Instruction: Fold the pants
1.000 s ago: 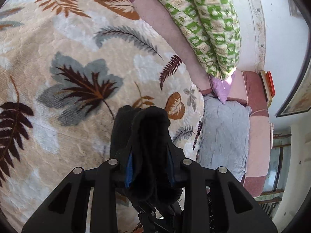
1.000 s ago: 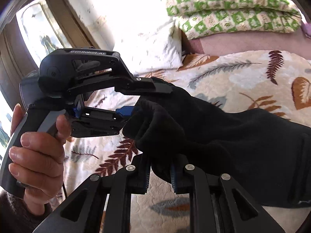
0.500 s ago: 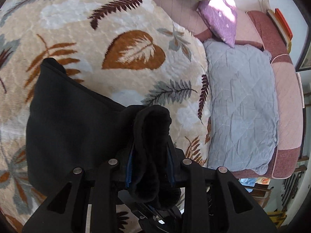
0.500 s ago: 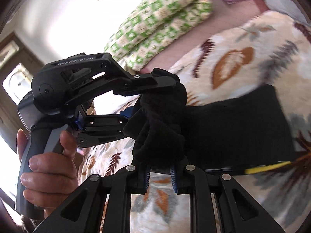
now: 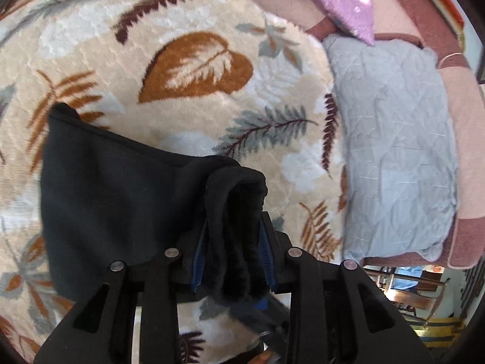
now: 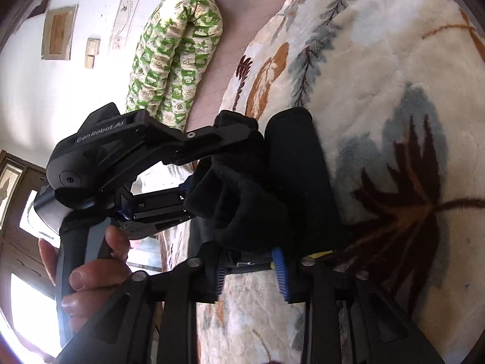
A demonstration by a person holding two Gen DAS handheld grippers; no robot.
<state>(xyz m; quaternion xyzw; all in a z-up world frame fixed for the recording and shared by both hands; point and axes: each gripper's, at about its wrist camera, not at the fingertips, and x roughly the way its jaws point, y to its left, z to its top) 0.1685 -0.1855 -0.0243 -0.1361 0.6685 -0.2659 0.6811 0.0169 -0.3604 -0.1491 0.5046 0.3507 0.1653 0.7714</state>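
The black pants [image 5: 115, 200] lie folded over on a leaf-patterned blanket [image 5: 197, 69]. One thick bunched edge stands up between my left gripper's [image 5: 233, 233] blue pads; the jaws are opening, but cloth still fills the gap and touches both pads. In the right wrist view the same left gripper [image 6: 212, 163], held by a hand [image 6: 91, 276], clamps the bunch from the left. My right gripper [image 6: 250, 270] is opening: its blue pads stand apart, and the pants [image 6: 297, 176] sit loose just ahead of them without being pressed.
A grey quilted pillow [image 5: 394, 151] and a purple cushion [image 5: 342, 3] lie to the right of the blanket on a pink bed. A green patterned bolster [image 6: 169, 60] lies along the wall. The blanket [image 6: 379, 60] stretches wide around the pants.
Both grippers carried the pants' edge across the blanket and lowered it, so the cloth now lies doubled. The right gripper rolled and its pads parted, releasing the bunch. The left pads spread slightly.
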